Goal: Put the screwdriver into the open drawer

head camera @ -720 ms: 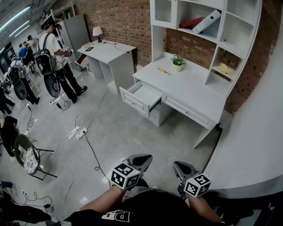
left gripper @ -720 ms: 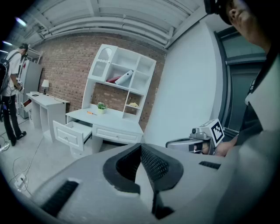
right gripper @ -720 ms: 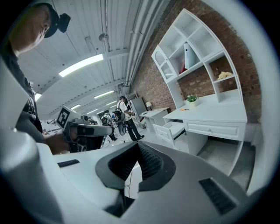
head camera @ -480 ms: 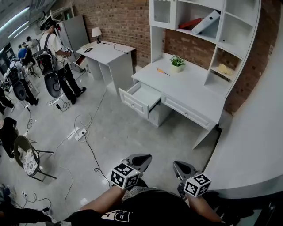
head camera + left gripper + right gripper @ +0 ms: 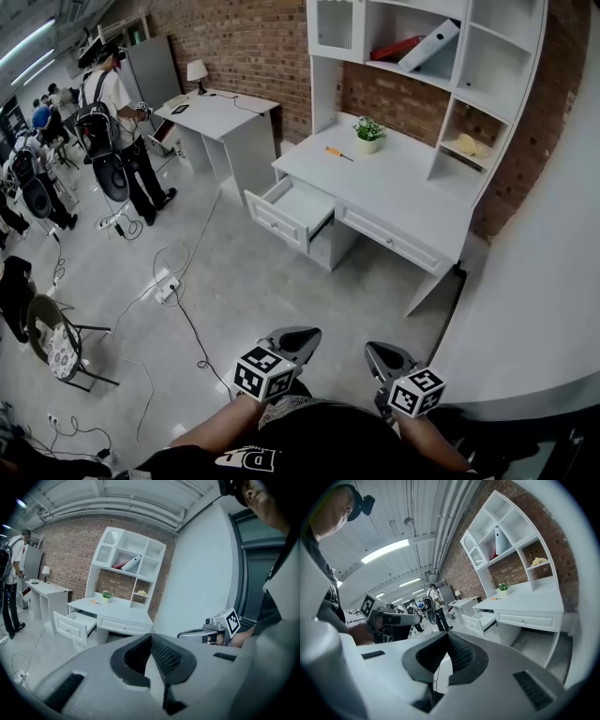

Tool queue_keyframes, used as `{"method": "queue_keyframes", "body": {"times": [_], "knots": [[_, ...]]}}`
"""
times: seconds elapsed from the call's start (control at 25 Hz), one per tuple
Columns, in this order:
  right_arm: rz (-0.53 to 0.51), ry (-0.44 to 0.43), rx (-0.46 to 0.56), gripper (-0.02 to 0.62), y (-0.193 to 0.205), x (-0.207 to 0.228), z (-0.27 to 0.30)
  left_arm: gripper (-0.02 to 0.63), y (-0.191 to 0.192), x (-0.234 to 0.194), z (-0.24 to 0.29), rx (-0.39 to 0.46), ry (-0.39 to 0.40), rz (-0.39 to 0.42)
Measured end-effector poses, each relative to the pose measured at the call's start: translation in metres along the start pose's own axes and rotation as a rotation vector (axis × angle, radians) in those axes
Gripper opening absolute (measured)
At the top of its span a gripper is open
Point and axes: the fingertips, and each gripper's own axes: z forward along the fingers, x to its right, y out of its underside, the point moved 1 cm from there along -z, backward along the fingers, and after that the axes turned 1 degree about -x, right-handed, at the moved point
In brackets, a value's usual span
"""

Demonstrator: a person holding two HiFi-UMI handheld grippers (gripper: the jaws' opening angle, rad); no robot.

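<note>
- The white wooden desk with a shelf hutch [image 5: 403, 192] stands well ahead of the left gripper [image 5: 294, 339] and right gripper [image 5: 382, 358], so the approach looks to be the step in hand.
- Its open white drawer [image 5: 274, 208] is straight ahead of the left gripper, well apart.
- Both grippers are held near the person's body, jaws together and empty.
- The small orange-handled screwdriver [image 5: 335, 152] lies on the desktop beyond the drawer. The next move likely calls for walking closer and opening one gripper's jaws.
</note>
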Motion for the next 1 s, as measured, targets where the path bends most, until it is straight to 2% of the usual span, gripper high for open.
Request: {"method": "queue_keyframes", "body": {"times": [0.32,0.68,1.0], "knots": [[0.025,0.011,0.014,0.005,-0.009,0.018,-0.005,0.018,-0.007,-0.001,0.019,-0.017,0.030,-0.064],[0.052,0.027,0.043,0.005,-0.023,0.042,0.002,0.018,-0.016,-0.004,0.045,-0.040,0.038,-0.027],[0.079,0.024,0.024,0.005,-0.024,0.066,0.036,0.018,-0.014,-0.043,0.061,-0.053,0.016,-0.057]]}}
